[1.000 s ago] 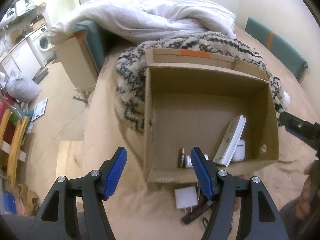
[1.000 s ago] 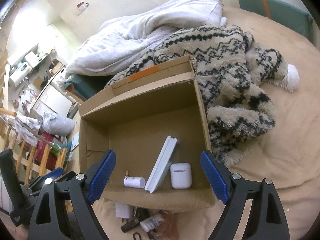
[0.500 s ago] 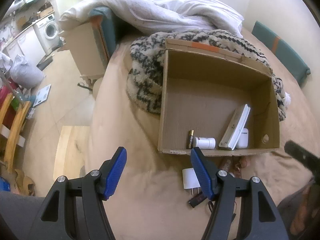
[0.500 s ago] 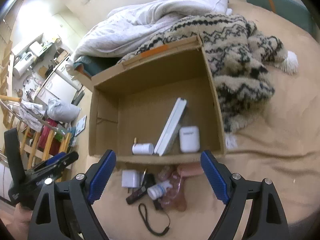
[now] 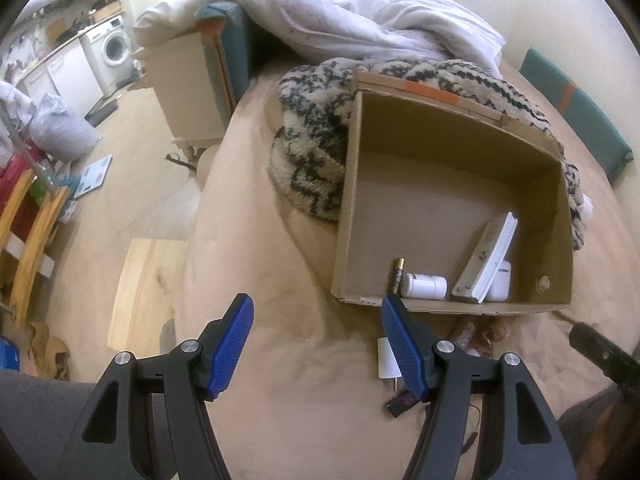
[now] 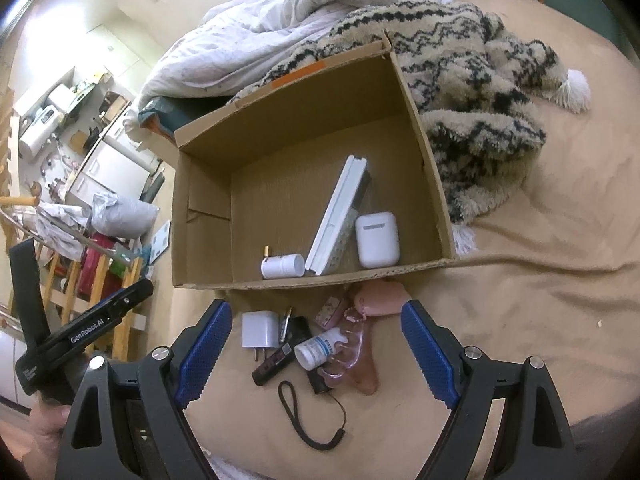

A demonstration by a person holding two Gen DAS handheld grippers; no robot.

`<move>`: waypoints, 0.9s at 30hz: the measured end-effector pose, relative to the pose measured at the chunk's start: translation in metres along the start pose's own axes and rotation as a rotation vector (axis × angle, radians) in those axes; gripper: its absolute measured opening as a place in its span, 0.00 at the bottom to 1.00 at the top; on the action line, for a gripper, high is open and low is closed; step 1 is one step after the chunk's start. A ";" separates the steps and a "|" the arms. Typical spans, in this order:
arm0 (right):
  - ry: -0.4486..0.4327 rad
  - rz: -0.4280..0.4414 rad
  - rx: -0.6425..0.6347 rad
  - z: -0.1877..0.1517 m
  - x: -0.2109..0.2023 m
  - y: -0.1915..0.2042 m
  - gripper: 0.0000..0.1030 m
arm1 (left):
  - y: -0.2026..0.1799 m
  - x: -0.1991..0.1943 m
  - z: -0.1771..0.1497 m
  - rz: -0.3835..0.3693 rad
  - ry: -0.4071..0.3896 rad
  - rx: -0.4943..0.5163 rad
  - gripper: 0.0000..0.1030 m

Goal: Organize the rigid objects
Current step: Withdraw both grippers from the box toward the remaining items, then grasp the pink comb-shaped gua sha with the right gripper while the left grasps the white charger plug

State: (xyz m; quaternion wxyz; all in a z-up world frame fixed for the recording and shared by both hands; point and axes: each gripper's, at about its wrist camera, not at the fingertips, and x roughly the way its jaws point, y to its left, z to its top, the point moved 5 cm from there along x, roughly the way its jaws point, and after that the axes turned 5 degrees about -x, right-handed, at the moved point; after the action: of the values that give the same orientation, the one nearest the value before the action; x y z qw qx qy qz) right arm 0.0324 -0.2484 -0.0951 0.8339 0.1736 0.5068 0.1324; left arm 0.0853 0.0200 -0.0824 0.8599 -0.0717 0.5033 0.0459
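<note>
An open cardboard box (image 6: 424,152) lies on the tan bed and holds a white earbud case (image 6: 377,239), a white flat device (image 6: 338,216), a white vial (image 6: 282,266) and a battery (image 5: 398,276). In front of it lie a white charger (image 6: 259,329), a black stick (image 6: 276,362), a small white bottle (image 6: 320,348), a pink pouch (image 6: 380,294), clear pink plastic (image 6: 352,354) and a black cord (image 6: 308,420). My right gripper (image 6: 316,354) is open above this pile. My left gripper (image 5: 316,348) is open and empty, left of the box (image 5: 344,216).
A patterned fuzzy blanket (image 6: 472,92) and a white duvet (image 6: 288,28) lie behind the box. The bed edge drops to the floor at left (image 5: 120,184), with a wooden board (image 5: 144,292), a nightstand (image 5: 188,84) and clutter.
Both grippers have pulled back and up from the box. The pile in front of the box has come into full view under the right gripper. Both stay open.
</note>
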 end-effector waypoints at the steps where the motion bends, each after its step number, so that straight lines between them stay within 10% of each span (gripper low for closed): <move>1: 0.009 0.002 0.006 -0.001 0.003 0.000 0.89 | 0.001 0.001 0.000 0.000 0.002 -0.006 0.62; 13: 0.249 0.061 0.184 -0.025 0.058 -0.025 0.89 | 0.010 0.007 -0.002 -0.005 0.047 -0.061 0.62; 17: 0.312 0.038 0.277 -0.031 0.077 -0.044 0.42 | 0.011 0.009 -0.004 -0.010 0.060 -0.066 0.62; 27: 0.427 -0.167 0.028 -0.043 0.121 -0.017 0.39 | 0.006 0.014 -0.008 -0.008 0.080 -0.052 0.62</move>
State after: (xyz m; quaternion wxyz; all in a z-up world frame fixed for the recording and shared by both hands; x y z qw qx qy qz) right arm 0.0496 -0.2086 -0.2176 0.7134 0.1108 0.6861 0.0898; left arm 0.0845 0.0251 -0.0985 0.8370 -0.0978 0.5358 0.0525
